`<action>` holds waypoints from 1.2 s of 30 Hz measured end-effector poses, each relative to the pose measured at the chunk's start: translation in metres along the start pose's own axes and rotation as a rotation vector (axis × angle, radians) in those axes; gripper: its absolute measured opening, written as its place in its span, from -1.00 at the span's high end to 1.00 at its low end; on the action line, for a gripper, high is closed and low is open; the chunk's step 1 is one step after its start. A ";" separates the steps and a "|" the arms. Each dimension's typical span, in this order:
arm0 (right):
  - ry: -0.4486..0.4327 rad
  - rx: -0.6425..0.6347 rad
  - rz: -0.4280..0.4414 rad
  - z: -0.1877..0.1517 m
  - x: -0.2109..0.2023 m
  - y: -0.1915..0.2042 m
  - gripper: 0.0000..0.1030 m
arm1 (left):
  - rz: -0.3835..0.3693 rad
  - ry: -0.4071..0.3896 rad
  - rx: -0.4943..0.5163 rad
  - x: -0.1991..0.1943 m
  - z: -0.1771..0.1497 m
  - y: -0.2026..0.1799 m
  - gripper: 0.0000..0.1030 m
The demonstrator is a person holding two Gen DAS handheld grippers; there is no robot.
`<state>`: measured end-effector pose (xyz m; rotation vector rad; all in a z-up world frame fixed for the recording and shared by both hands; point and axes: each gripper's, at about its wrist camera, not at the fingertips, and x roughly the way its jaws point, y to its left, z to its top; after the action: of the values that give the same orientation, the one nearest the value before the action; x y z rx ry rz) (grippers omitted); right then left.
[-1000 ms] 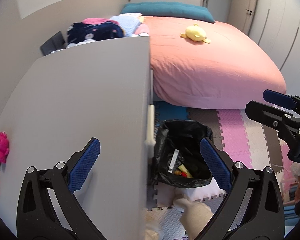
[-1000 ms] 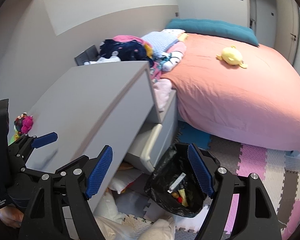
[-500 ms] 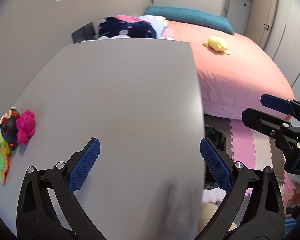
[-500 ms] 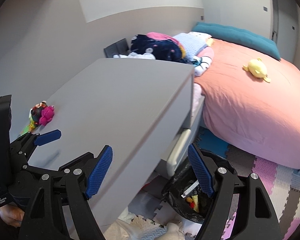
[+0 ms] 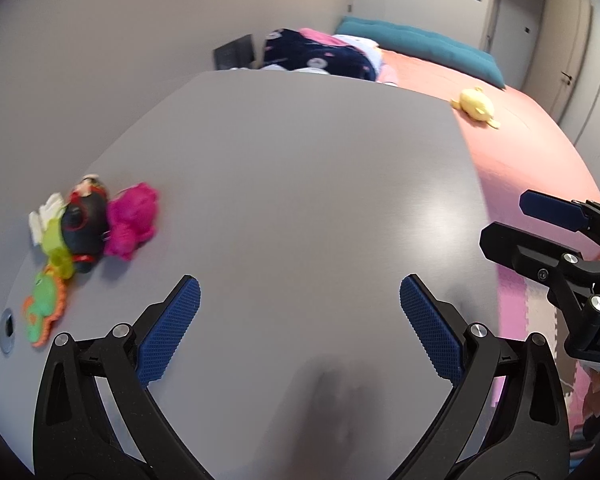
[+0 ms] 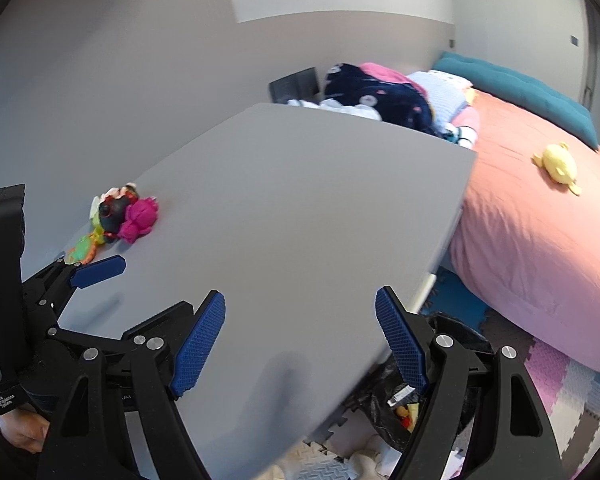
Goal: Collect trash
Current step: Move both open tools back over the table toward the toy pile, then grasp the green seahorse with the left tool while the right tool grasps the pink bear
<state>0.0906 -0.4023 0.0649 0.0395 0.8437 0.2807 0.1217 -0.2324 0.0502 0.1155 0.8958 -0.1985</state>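
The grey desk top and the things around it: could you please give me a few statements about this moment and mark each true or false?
1. Both the left gripper and the right gripper are open and hold nothing. True.
2. The magenta plush toy lies on the salmon-pink bed cover. False: it lies on the grey desk top, touching a black round toy.
3. The yellow plush toy lies on the bed cover. True.
4. The black-lined trash bin stands on the desk top. False: it stands on the floor beside the desk.
5. The trash bin is empty. False: some litter shows inside it.
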 end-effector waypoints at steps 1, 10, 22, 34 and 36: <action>0.003 -0.007 0.006 0.001 0.003 0.006 -0.52 | 0.005 0.000 -0.007 0.000 -0.001 0.005 -0.88; 0.033 -0.072 0.056 0.011 0.032 0.059 -0.52 | 0.067 -0.002 -0.082 -0.009 -0.017 0.068 -0.88; 0.082 -0.172 0.118 0.024 0.074 0.130 -0.52 | 0.156 0.007 -0.164 -0.019 -0.036 0.152 -0.88; 0.108 -0.222 0.155 0.041 0.106 0.172 -0.52 | 0.195 0.038 -0.202 -0.003 -0.039 0.198 -0.88; 0.109 -0.221 0.153 0.045 0.113 0.177 -0.52 | 0.195 0.046 -0.206 0.001 -0.040 0.203 -0.88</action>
<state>0.1542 -0.1996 0.0376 -0.1190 0.9153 0.5223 0.1365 -0.0275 0.0278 0.0155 0.9396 0.0782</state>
